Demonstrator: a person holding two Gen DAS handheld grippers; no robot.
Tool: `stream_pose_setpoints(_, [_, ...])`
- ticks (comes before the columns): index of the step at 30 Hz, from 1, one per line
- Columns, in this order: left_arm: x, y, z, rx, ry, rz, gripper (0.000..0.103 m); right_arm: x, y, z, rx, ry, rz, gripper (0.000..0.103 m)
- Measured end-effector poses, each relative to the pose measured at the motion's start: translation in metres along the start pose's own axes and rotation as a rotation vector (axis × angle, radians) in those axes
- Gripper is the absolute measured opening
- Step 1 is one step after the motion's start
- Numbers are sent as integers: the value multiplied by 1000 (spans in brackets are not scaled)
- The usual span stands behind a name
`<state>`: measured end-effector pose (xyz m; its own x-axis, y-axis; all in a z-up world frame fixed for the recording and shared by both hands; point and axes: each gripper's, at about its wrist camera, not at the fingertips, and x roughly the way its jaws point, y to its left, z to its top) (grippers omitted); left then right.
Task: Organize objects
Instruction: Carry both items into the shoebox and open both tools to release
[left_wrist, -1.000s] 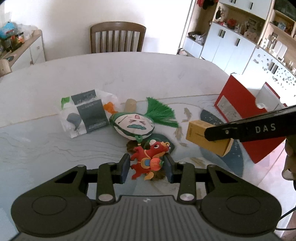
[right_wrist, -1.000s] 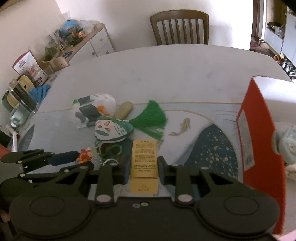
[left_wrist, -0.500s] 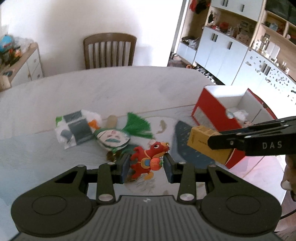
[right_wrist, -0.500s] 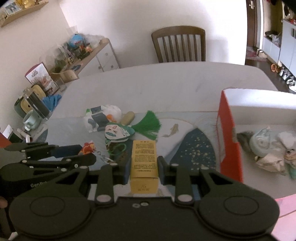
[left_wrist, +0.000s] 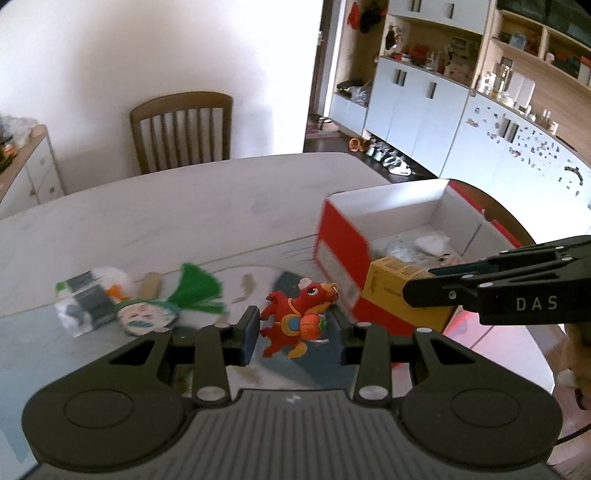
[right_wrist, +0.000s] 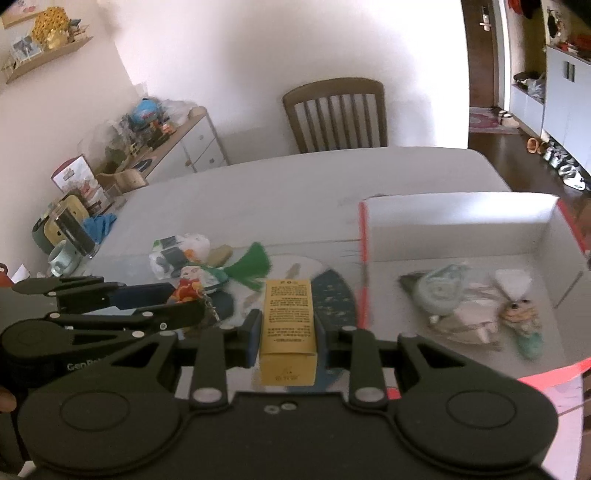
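While the red squirrel charm (left_wrist: 295, 323) is seen whole only from the left wrist, clamped between the jaws of the left gripper (left_wrist: 293, 332) and held clear above the worktop (left_wrist: 184, 206), the right wrist view shows just a scrap of it beyond the left gripper's fingers. The yellow carton (right_wrist: 288, 325) is grasped lengthwise between the jaws of the right gripper (right_wrist: 290, 334); its printed top face is read from the right wrist, whereas only one end is shown to the left wrist, just beside the red box (left_wrist: 341, 243). The inside of the red box (right_wrist: 461, 236) is laid open only to the right wrist: soft toys (right_wrist: 476, 306) are lying on its floor, right of the jaws, with bare floor around them. Left of and beyond both pairs of jaws, a packet (left_wrist: 86, 299), a face pouch (left_wrist: 147, 317) and a green tassel (left_wrist: 197, 290) are clustered. Farther out, the worktop is left bare up to the chair (right_wrist: 336, 114).
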<state>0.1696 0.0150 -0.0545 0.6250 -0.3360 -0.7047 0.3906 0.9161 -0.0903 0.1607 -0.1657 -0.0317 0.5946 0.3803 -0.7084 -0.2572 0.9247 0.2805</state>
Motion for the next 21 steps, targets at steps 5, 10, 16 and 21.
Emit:
stream_pose_setpoints(5, [9,-35,11,27,-5,-7,38,-15,-31,-1,15,-19,0,28])
stream_pose_setpoints(10, [21,-66,23,46,-11,-15,38,-27,-64,-1,28,-32,-9,28])
stream_pose_setpoints(16, [43,-101,35,61,-3,-24,38,-37,-105,1,40,-40,-22,28])
stream_pose_setpoints(21, [65,-129,41,84,13,-29,38,-40,-133,3,45,-35,-40,28])
